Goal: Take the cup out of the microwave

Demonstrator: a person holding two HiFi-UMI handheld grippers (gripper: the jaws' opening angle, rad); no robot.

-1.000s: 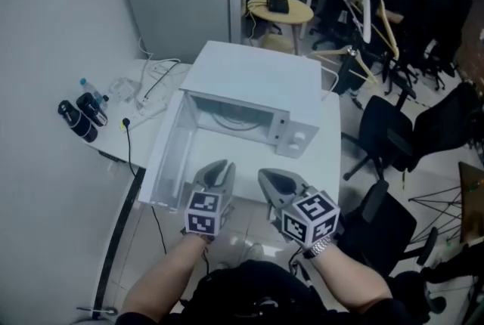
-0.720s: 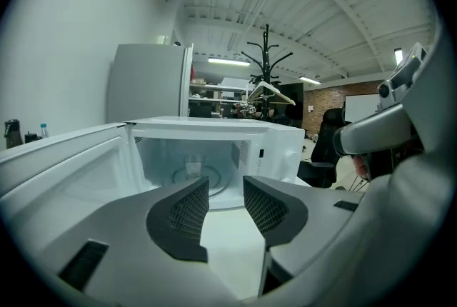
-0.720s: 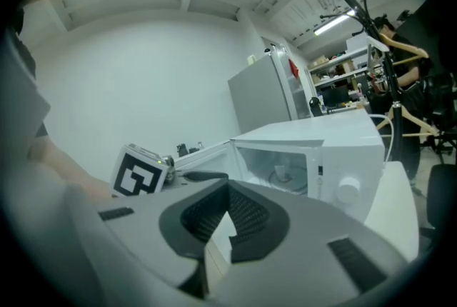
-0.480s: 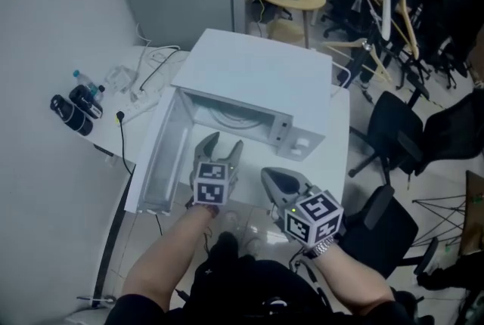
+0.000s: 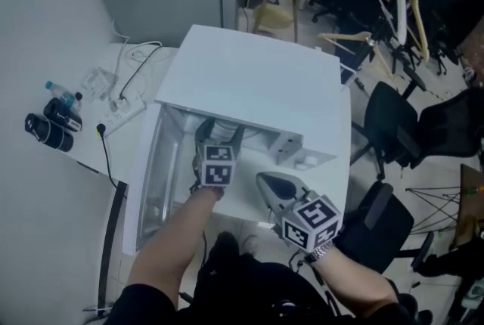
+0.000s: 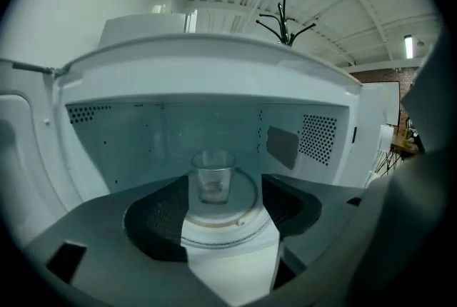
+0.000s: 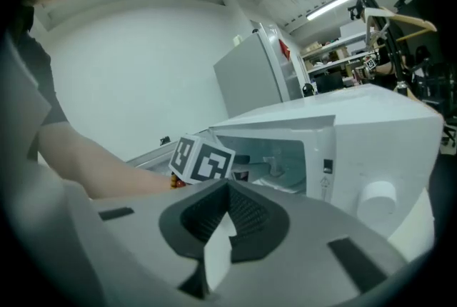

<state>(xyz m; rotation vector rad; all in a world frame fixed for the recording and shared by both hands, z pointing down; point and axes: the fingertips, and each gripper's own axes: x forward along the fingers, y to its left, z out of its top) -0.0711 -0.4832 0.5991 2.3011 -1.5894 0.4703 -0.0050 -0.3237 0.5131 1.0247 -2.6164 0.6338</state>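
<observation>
My R gripper (image 5: 266, 181) hangs in front of the microwave (image 5: 249, 82), jaws together, nothing in them. My L gripper (image 5: 219, 134) is at the oven mouth. Its jaws have just been opening and now stand wide apart, w/ nothing between the pads. Farther in, the clear cup (image 6: 212, 178) stands upright on the glass turntable (image 6: 246, 200), untouched. In the head view the oven roof hides the cup. The small label (image 7: 327, 166) near the knob (image 7: 377, 197) is too small to read.
</observation>
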